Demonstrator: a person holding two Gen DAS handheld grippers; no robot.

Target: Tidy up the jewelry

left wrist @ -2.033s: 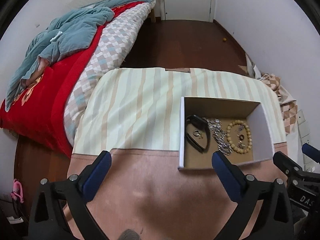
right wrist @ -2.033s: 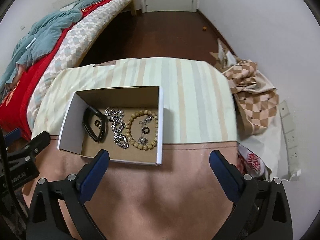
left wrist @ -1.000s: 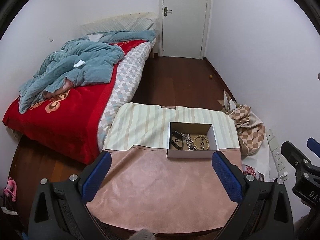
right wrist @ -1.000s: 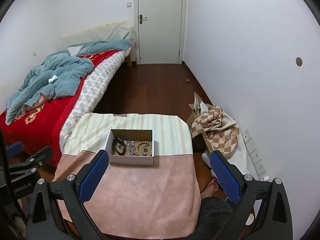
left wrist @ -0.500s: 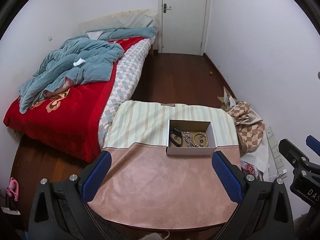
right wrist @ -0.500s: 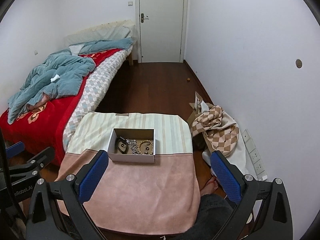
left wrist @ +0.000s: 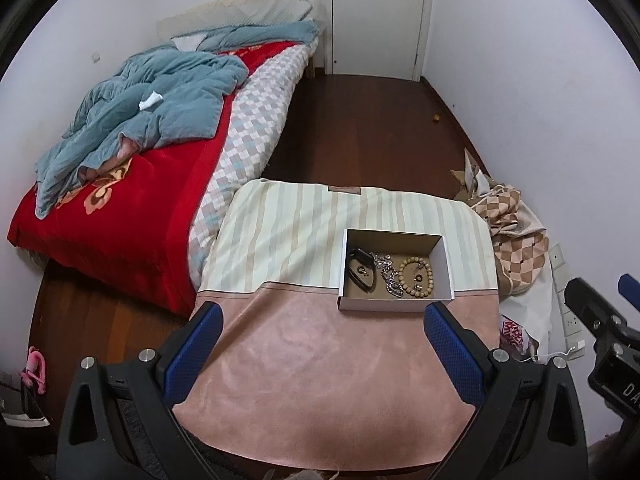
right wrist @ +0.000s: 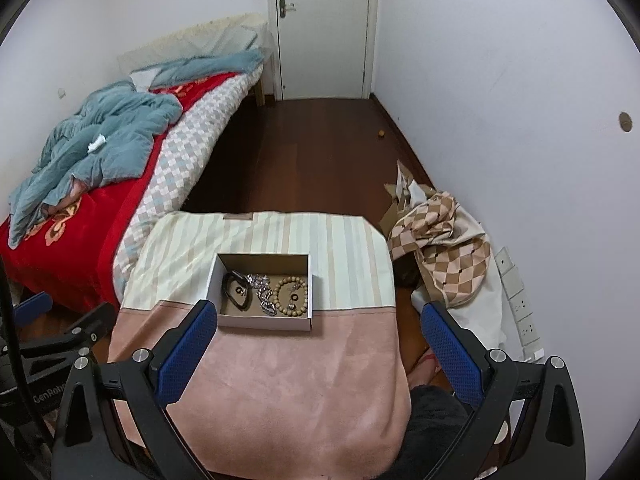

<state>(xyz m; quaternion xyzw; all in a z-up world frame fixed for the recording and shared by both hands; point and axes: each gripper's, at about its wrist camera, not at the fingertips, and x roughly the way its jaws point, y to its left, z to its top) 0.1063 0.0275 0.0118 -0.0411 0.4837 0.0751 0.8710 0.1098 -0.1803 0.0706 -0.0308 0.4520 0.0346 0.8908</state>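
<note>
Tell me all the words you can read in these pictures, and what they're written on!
"GenRobo", cut off by the finger in front: on the left gripper.
"DA", cut off at the picture's edge: on the right gripper.
Red and white bag by the table: has print, too blurred to read.
Cardboard box and its jewelry: no words.

White walls [right wrist: 500, 60], closed door [right wrist: 324, 28], dark wood floor [right wrist: 304, 152] — unmade bed [left wrist: 132, 168], red blanket

Even soft light, fisheye-warped edges

open box [left wrist: 446, 258] on table | black band [left wrist: 362, 270], chain [left wrist: 387, 276], bead bracelet [left wrist: 416, 276] inside
</note>
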